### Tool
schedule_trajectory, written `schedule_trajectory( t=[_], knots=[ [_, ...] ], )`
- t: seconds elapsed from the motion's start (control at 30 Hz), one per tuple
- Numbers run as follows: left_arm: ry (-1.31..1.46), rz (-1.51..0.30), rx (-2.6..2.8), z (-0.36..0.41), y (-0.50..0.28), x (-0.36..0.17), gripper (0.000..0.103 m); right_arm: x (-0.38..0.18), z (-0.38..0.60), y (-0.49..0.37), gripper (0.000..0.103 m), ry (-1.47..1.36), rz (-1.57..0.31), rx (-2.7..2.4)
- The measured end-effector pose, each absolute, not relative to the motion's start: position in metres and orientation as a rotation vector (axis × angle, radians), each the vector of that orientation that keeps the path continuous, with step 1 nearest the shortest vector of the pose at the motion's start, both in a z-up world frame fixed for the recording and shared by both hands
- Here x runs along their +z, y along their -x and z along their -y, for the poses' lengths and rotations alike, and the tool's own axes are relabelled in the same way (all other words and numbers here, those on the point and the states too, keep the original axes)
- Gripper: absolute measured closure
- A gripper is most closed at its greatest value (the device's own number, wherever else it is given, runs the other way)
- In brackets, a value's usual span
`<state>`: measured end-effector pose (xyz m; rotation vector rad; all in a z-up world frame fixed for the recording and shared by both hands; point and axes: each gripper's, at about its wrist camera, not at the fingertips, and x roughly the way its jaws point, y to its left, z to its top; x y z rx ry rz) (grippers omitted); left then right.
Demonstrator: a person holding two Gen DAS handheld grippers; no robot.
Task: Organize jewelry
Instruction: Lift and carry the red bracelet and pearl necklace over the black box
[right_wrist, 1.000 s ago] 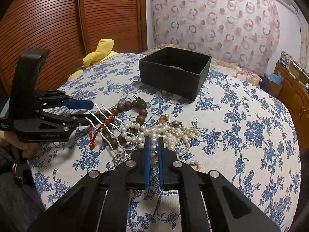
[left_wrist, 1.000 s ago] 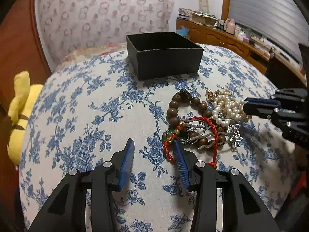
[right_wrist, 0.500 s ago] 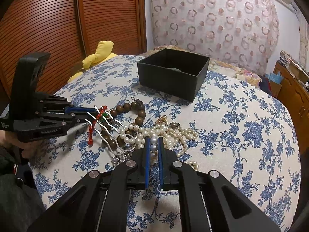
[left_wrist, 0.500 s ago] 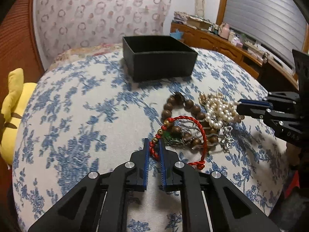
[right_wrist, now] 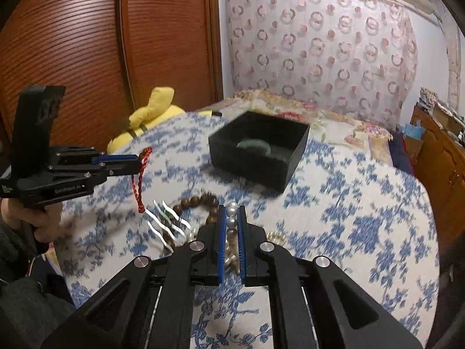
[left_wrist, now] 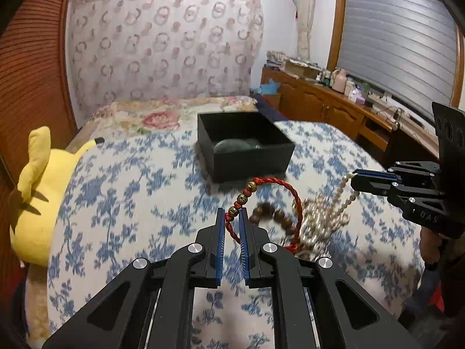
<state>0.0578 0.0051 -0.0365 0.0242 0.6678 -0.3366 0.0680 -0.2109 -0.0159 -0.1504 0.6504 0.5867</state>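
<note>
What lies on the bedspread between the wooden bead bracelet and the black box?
Nothing: in the right wrist view only bare floral bedspread separates the wooden bead bracelet from the black box.

Your box (left_wrist: 247, 157) sits on the bed (left_wrist: 122, 192) toward its far edge, with a round thing (left_wrist: 232, 146) lying inside it. Nearer you, the bead bracelet (left_wrist: 268, 216) and a hair comb (right_wrist: 165, 224) lie together on the bed. Your left claw (left_wrist: 231, 226) pinches the cord bracelet (left_wrist: 279, 184); right of it, your right claw (right_wrist: 231, 226) pinches the pearl strand (right_wrist: 231, 221). The plush toy (left_wrist: 43, 192) lies off the bed's left edge.
</note>
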Motion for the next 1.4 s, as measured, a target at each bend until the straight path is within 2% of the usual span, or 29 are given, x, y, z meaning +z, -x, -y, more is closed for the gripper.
schedule_trajectory(
  t=[0.9, 1.13, 1.4],
  knots=[
    [-0.001, -0.618, -0.361, 0.011, -0.12, -0.009, 0.094, 0.123, 0.206, -0.122, 0.095, 0.208, -0.377, 0.536],
    [0.001, -0.624, -0.359, 0.011, -0.135, -0.012, 0.094, 0.135, 0.197, -0.16, 0.095, 0.206, -0.357, 0.51],
    [0.0, -0.638, -0.342, 0.011, -0.154, -0.011, 0.094, 0.121, 0.189, -0.207, 0.095, 0.198, -0.409, 0.473]
  ],
)
